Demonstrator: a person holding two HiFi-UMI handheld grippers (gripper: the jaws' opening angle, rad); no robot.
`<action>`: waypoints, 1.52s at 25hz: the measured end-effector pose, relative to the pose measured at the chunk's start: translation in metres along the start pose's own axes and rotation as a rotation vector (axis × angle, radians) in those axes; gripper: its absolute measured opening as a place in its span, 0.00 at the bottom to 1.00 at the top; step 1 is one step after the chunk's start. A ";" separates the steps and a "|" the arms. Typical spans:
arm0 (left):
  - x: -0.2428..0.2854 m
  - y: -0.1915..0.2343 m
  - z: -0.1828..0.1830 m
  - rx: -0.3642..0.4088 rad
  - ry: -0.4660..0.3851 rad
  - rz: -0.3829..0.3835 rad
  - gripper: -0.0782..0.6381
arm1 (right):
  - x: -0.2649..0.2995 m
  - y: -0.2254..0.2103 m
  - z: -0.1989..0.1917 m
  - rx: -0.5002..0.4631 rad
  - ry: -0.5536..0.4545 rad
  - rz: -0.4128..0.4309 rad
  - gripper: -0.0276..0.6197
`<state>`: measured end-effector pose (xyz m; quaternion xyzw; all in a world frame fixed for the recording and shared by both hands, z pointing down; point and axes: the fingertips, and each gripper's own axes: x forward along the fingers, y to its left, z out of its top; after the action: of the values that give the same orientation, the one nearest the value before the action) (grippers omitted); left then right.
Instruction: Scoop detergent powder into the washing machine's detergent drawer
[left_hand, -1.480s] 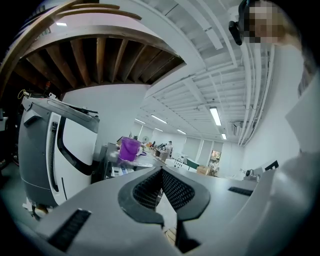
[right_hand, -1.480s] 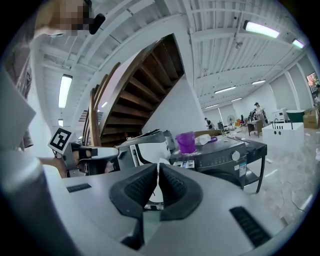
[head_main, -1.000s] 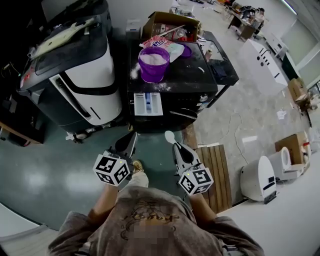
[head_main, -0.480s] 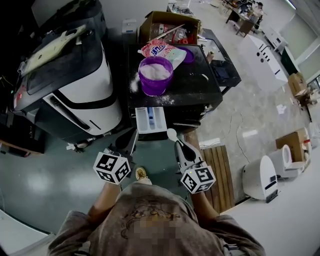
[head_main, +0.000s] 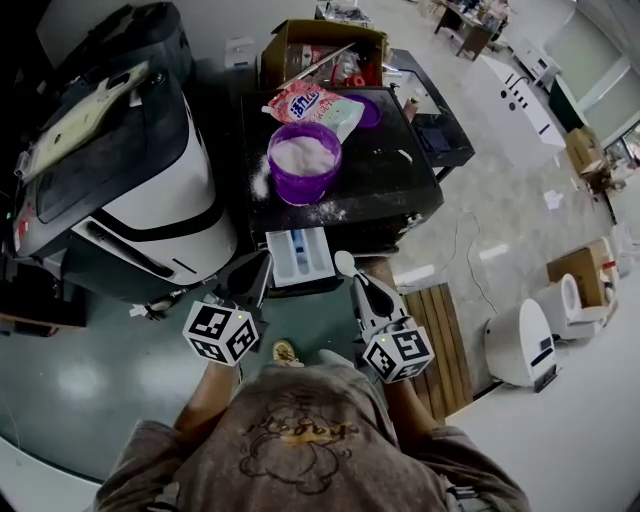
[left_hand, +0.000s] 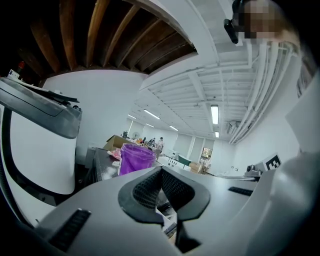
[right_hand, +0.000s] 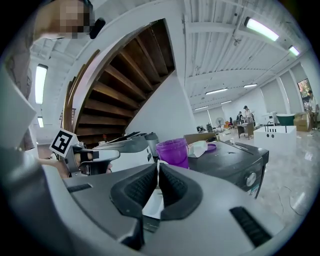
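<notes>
Before the drawer (head_main: 281, 262), right claw (head_main: 357, 284) pinches a scoop (head_main: 343, 262) (handle mostly hidden); left claw (head_main: 256, 270) closed, empty

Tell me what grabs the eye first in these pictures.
The purple tub full of white powder stands out on the black washing machine, with powder spilled around it and a pink detergent bag just behind. Below it, the white detergent drawer juts open from the machine's front. The right gripper is shut on a white spoon whose bowl hovers near the drawer; the left gripper is shut and empty.
</notes>
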<state>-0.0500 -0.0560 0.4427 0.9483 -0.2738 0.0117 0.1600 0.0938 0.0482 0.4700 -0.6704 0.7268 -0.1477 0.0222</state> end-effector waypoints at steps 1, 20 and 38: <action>0.003 0.001 0.001 -0.002 0.001 -0.004 0.14 | 0.002 -0.001 0.002 0.000 -0.001 -0.003 0.06; 0.063 0.021 0.020 -0.009 -0.008 0.068 0.14 | 0.065 -0.046 0.043 -0.006 -0.013 0.098 0.06; 0.098 0.014 0.027 -0.026 -0.037 0.205 0.14 | 0.099 -0.087 0.071 -0.033 0.013 0.292 0.05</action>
<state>0.0242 -0.1264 0.4318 0.9133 -0.3722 0.0067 0.1650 0.1845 -0.0669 0.4400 -0.5567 0.8191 -0.1353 0.0276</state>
